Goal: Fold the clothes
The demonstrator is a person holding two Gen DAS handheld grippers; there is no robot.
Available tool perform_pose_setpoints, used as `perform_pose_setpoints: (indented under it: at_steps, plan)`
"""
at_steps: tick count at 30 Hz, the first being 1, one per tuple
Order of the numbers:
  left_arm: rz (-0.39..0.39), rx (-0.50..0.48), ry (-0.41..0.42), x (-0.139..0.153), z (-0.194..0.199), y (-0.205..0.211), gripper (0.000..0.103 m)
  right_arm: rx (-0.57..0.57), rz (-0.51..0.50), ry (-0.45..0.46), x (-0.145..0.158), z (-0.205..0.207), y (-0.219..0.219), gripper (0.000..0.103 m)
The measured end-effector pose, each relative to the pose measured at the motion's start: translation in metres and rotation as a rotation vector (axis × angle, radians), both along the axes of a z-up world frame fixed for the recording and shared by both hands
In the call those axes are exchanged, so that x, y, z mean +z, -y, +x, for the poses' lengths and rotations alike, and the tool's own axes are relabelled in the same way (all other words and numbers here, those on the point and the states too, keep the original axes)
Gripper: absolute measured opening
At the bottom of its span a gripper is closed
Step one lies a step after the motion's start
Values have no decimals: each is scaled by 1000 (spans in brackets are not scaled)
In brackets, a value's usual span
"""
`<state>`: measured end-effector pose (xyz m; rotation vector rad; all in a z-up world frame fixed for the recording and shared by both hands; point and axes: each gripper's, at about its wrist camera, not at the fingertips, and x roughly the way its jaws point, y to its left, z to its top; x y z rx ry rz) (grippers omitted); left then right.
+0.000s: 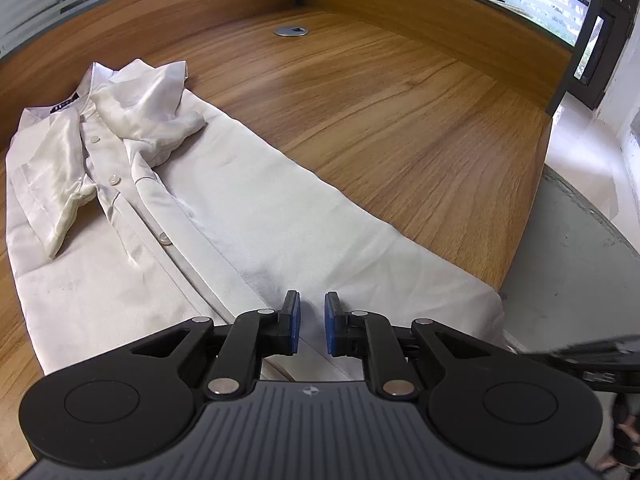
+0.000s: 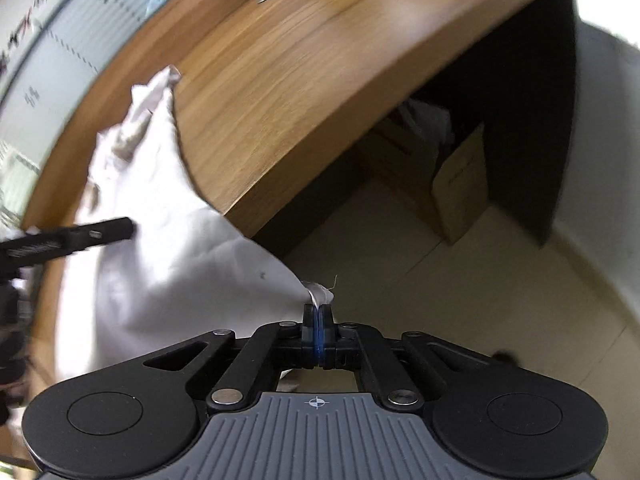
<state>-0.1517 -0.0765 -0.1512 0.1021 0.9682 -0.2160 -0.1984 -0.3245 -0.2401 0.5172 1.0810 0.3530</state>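
Note:
A white button-up shirt (image 1: 240, 208) lies lengthwise on the wooden desk (image 1: 400, 120), collar at the far left, both short sleeves folded in over the chest. My left gripper (image 1: 312, 312) hovers over the shirt's lower hem near the button placket, its blue pads a narrow gap apart with nothing pinched between them. In the right wrist view, my right gripper (image 2: 319, 310) is shut on the shirt's (image 2: 180, 260) bottom corner, which is pulled just past the desk's front edge (image 2: 280, 208). The left gripper's finger (image 2: 80, 236) shows as a dark bar over the cloth.
A round metal cable grommet (image 1: 291, 31) sits at the back of the desk. A wooden partition with frosted glass rims the far side. Under the desk stands a cardboard box (image 2: 460, 188) on a pale floor (image 2: 440, 300).

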Motion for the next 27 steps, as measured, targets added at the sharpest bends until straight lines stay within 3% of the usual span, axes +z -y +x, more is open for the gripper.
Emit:
perform_pose_setpoints:
  at_steps: [7,11,15,18,22,25,27]
  plan:
    - [-4,4,4,0,-1,-1,15,-23,300,-10,20,-38,31,2]
    - [-7,3,2,0,-1,-1,15,-88,517,45,29,-55,37,2]
    - [-5,4,4,0,-1,-1,15,-152,674,89,34,-62,36,2]
    - [-1,4,6,0,-1,0,15,-236,790,69,27,-66,37,2]
    - [-1,4,9,0,-2,0,15,-349,839,-6,17,-68,44,2]
    - [0,2,10,0,-2,0,15,-272,718,17,26,-68,46,2]
    - [-2,1,13,-1,-2,-1,15,-250,555,6,31,-65,43,2]
